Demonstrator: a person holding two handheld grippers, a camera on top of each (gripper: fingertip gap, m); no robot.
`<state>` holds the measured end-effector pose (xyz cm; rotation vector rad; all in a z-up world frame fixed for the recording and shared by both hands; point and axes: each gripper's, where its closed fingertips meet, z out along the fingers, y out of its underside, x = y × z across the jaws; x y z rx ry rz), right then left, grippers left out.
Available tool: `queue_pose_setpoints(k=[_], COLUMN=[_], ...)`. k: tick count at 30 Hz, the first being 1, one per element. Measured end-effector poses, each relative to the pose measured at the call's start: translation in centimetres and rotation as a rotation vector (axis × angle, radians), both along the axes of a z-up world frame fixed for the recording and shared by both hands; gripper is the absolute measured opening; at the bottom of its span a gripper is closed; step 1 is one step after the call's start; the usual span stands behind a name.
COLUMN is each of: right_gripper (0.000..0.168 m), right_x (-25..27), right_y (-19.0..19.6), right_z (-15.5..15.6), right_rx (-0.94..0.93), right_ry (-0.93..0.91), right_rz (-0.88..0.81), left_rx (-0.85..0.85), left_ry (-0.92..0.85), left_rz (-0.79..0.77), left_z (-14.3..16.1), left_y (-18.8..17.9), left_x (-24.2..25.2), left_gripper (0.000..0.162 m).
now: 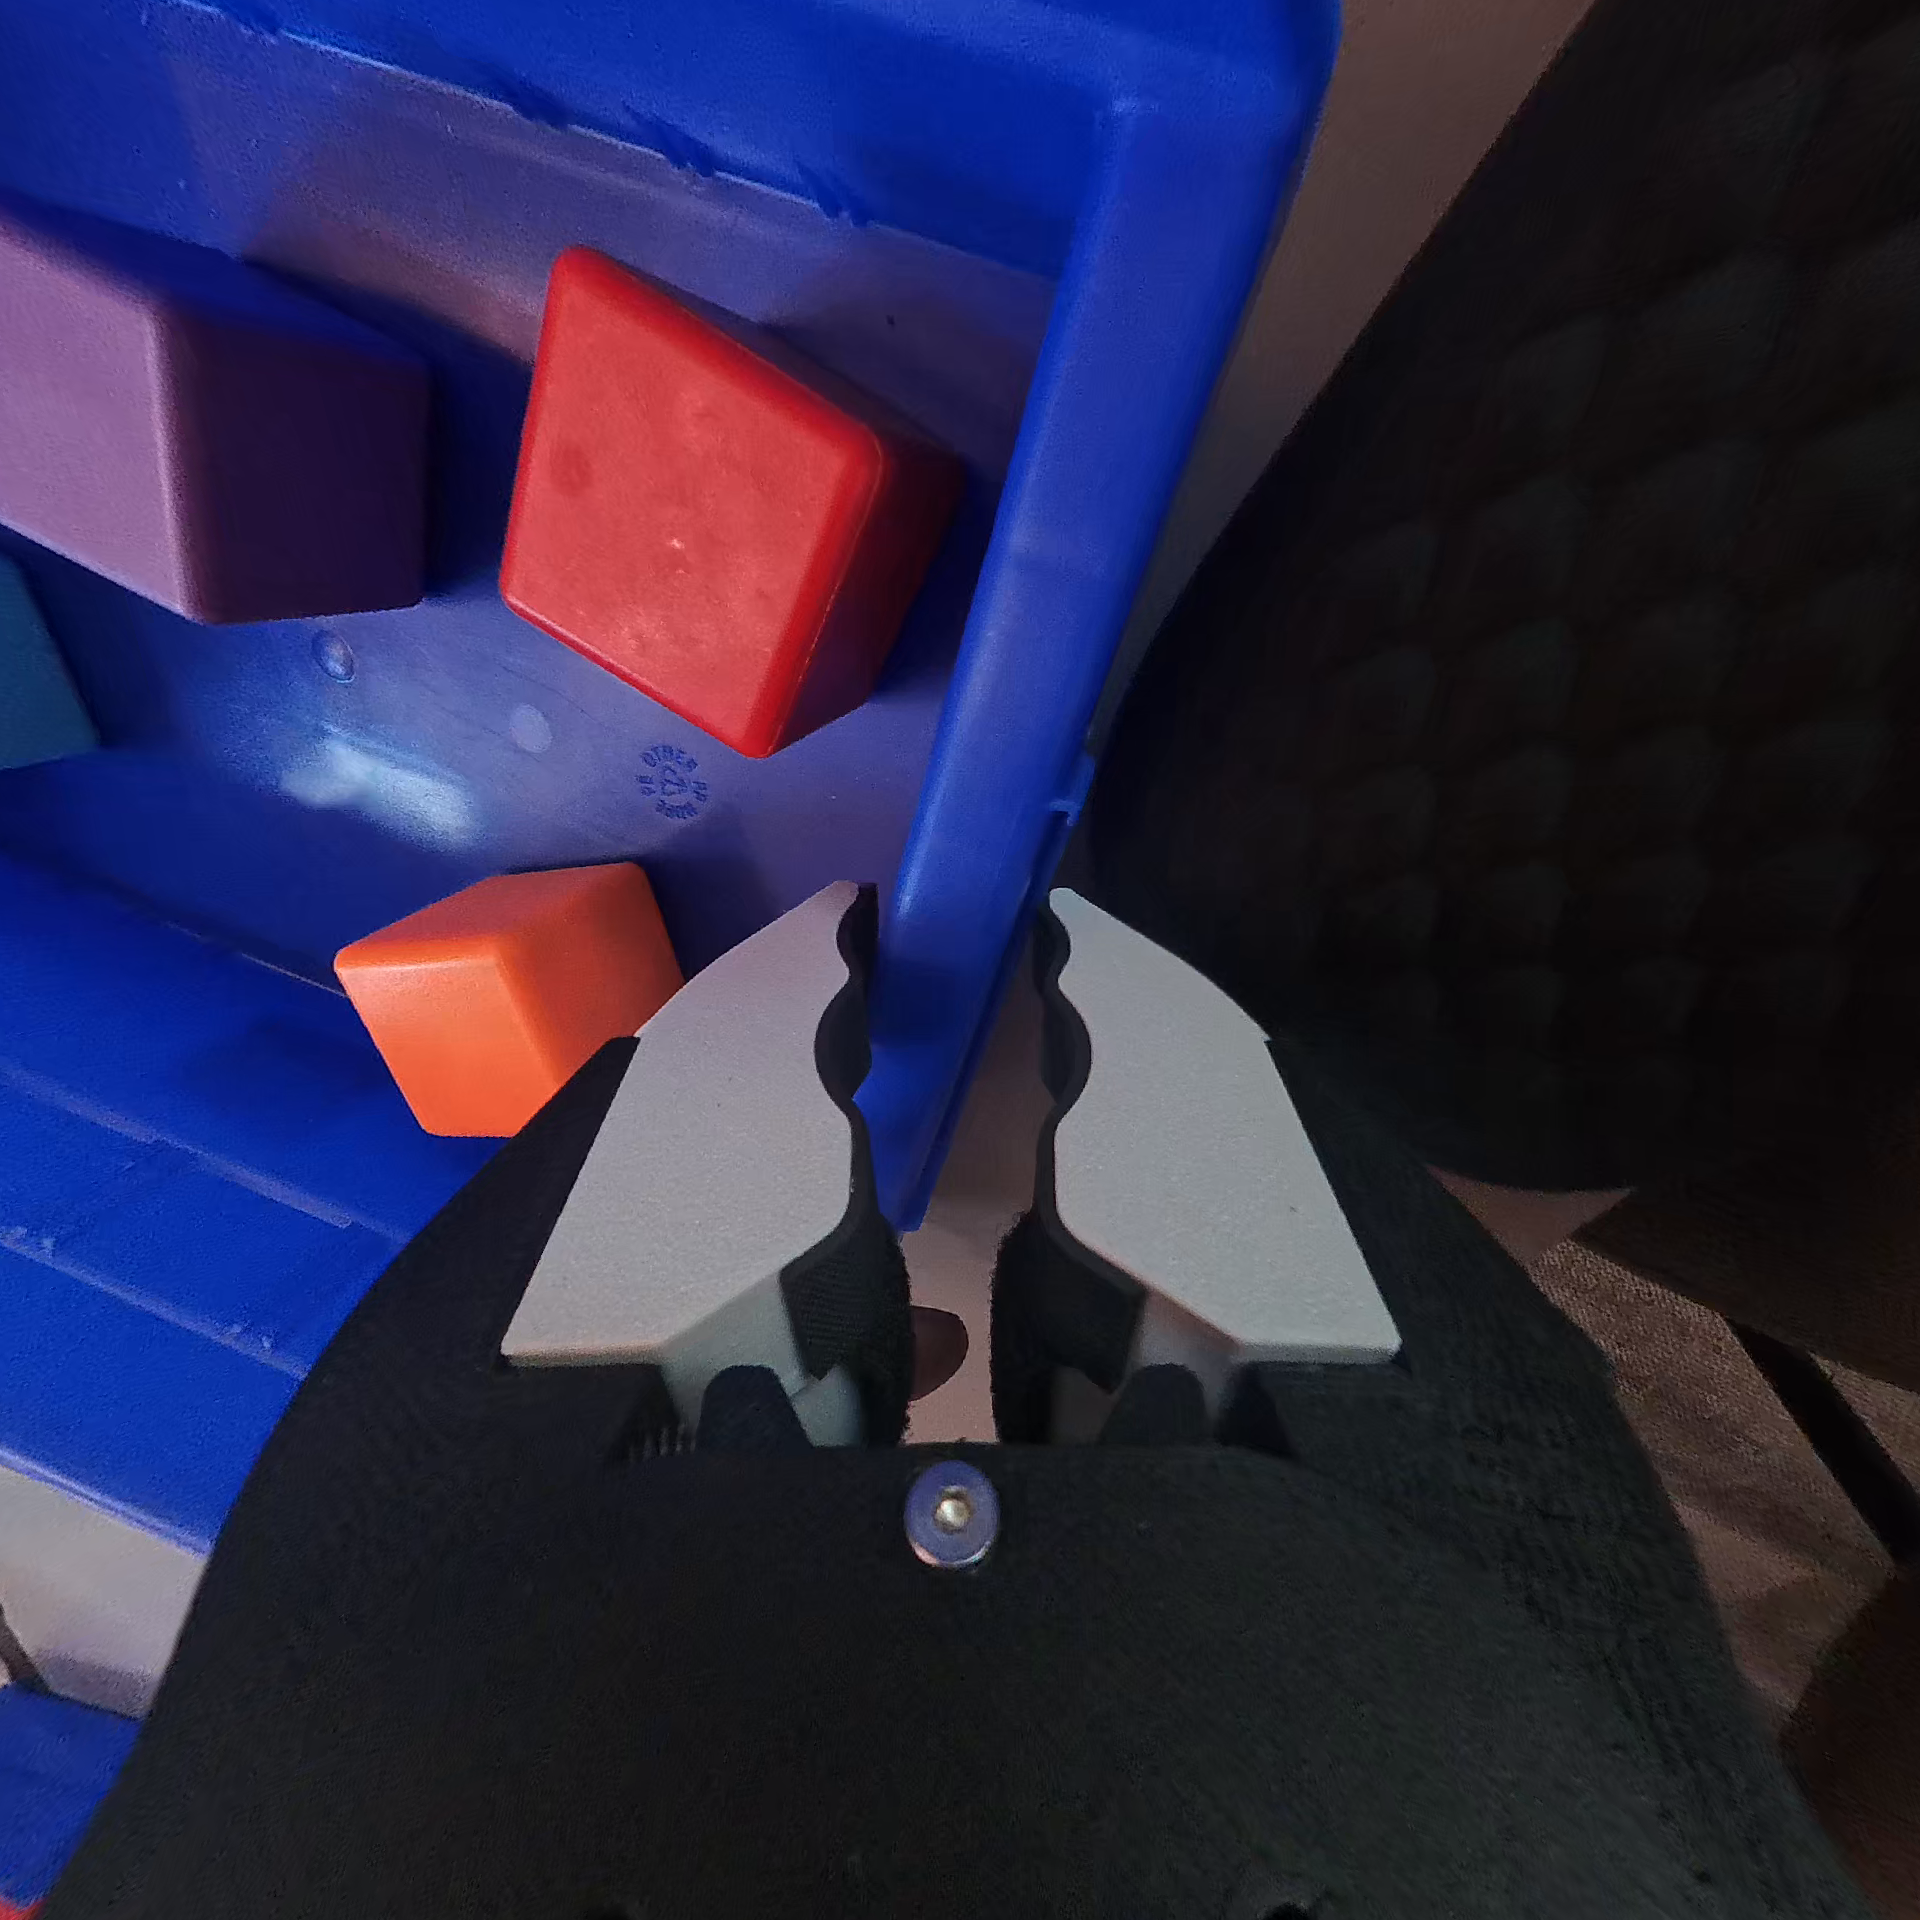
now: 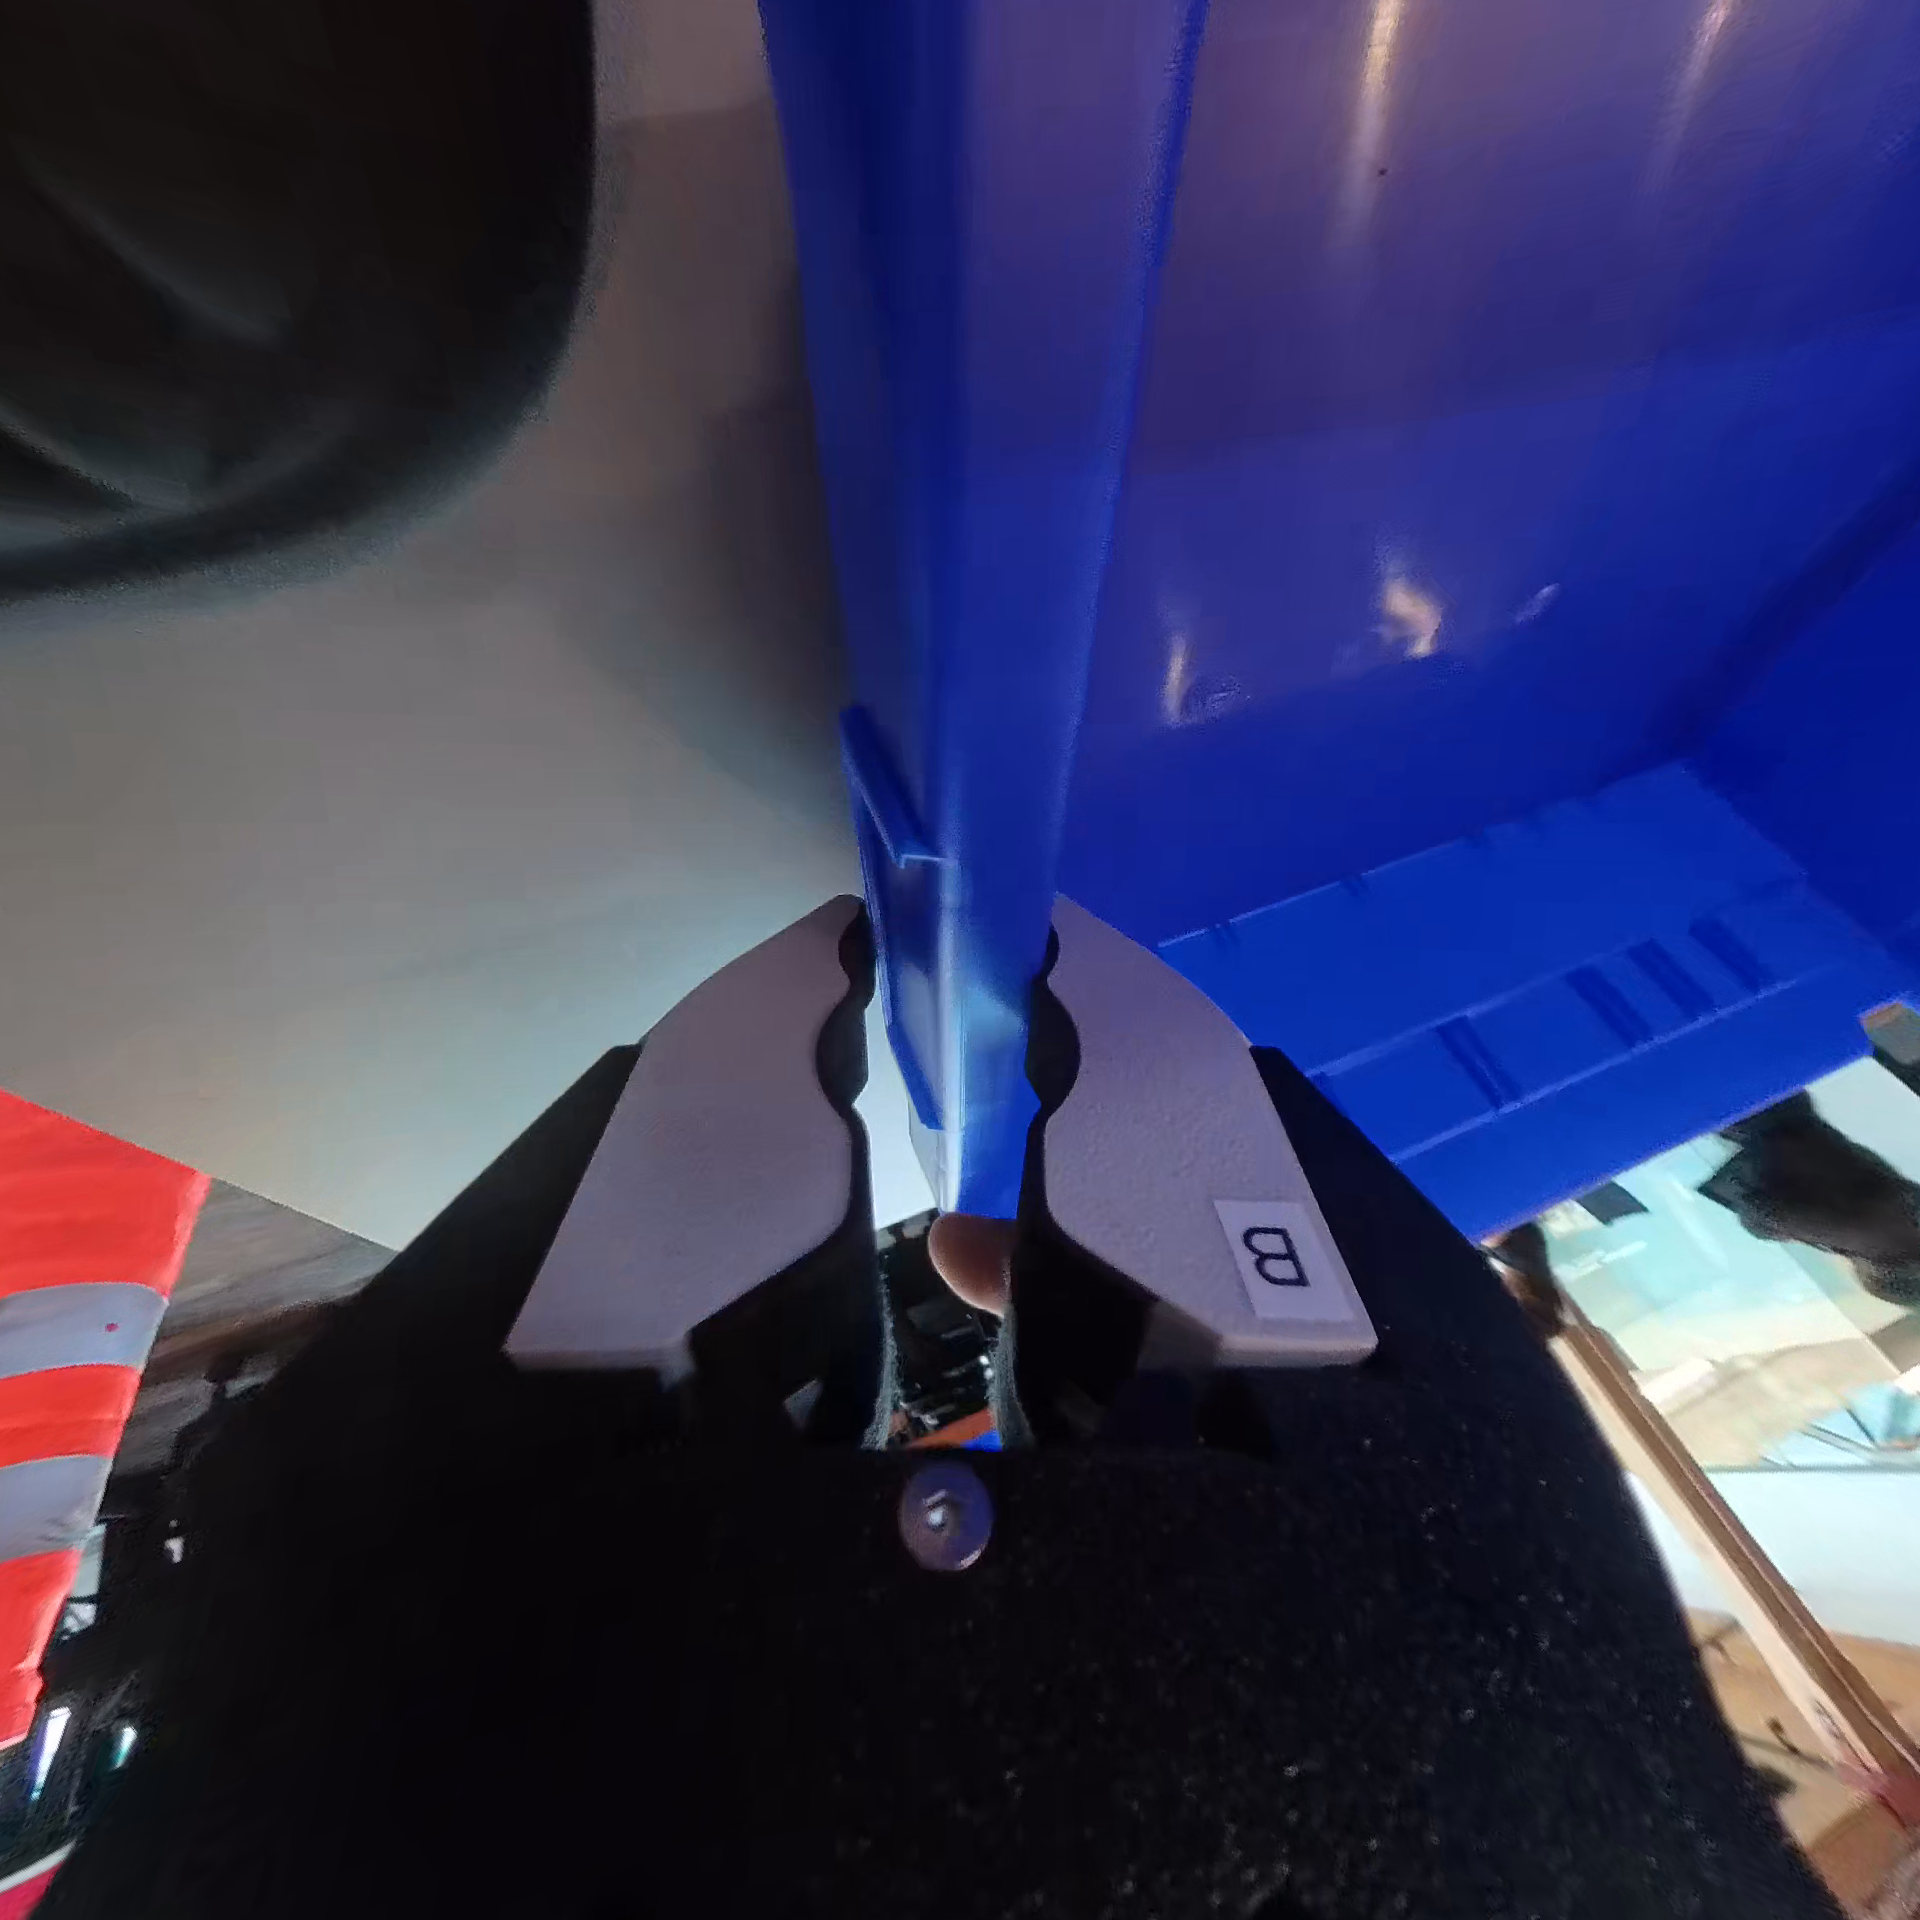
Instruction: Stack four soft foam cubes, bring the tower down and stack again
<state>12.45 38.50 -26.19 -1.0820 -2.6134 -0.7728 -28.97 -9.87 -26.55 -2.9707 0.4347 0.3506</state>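
Observation:
A blue plastic bin (image 1: 1049,582) is tilted, and foam cubes lie against its floor. In the left wrist view I see a red cube (image 1: 686,499), an orange cube (image 1: 499,997), a purple cube (image 1: 197,436) and the edge of a teal cube (image 1: 26,675). My left gripper (image 1: 956,925) is shut on the bin's side wall. My right gripper (image 2: 951,935) is shut on another wall of the bin (image 2: 977,520). In the right wrist view the bin's inside shows no cubes.
A dark textured object (image 1: 1558,623) stands close to the right of the bin in the left wrist view. A pale surface (image 2: 416,779) lies left of the bin in the right wrist view. An orange cone with grey bands (image 2: 73,1351) is at lower left. The tips of one gripper are about 65 centimetres away from the tips of the other.

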Motion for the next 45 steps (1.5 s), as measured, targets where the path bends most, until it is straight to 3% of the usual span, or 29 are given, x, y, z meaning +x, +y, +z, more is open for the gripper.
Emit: queue_pose_setpoints(k=[4,10,16,18,21,24,26,28,30,32,36,38,40,42,45], right_gripper=[0.028,0.029,0.032,0.040,0.057,0.077,0.092,0.111,0.147,0.147,0.147,0.147,0.145,0.144,0.118], right_x=[0.3,-0.3,-0.6,-1.6,-3.9,-7.5,-9.4,-10.5,-11.6,-13.2,-15.4,-16.4,-17.2,-17.7,-17.9], right_y=[0.5,0.1,-0.7,-2.2,-4.7,-8.0,-9.2,-9.3,-10.3,-11.4,-11.8,-12.0,-13.1,-14.2,-14.5], right_z=[0.1,0.0,0.1,0.9,4.2,10.0,14.4,18.1,19.6,19.2,18.7,17.5,14.7,13.3,12.3], right_rx=[0.071,0.050,-0.010,-0.139,-0.360,-0.630,-0.743,-0.828,-1.018,-1.163,-1.154,-1.189,-1.217,-1.223,-1.168], right_ry=[0.039,0.173,0.271,0.417,0.715,1.139,1.460,1.774,1.932,1.905,1.897,1.807,1.555,1.434,1.390], right_rz=[0.015,0.014,-0.056,-0.141,-0.246,-0.211,-0.158,-0.179,-0.250,-0.330,-0.393,-0.530,-0.676,-0.685,-0.669], left_rx=[0.009,0.081,0.078,0.203,0.538,0.830,0.935,1.042,1.137,1.230,1.323,1.227,1.092,0.976,0.872], left_ry=[0.002,0.004,-0.040,-0.134,-0.187,-0.099,-0.044,-0.012,-0.009,-0.016,0.056,0.070,0.070,0.048,0.027], left_rz=[-0.021,-0.191,-0.150,-0.076,0.005,0.158,0.320,0.502,0.626,0.637,0.626,0.661,0.787,0.859,0.893], left_z=[0.0,0.1,0.2,0.8,4.2,7.9,9.4,10.7,11.7,12.9,14.3,13.1,11.1,9.2,7.2], left_y=[-1.9,-3.7,-5.0,-3.8,-1.0,0.6,0.5,0.3,0.3,0.8,0.9,0.6,-0.3,-0.6,-0.5], left_x=[-0.6,-1.4,-2.0,-0.9,-0.1,-1.5,-3.0,-4.4,-5.0,-4.8,-4.7,-4.6,-4.9,-4.6,-4.4], left_gripper=[0.029,0.027,0.031,0.049,0.064,0.079,0.100,0.138,0.145,0.145,0.145,0.140,0.119,0.111,0.099])
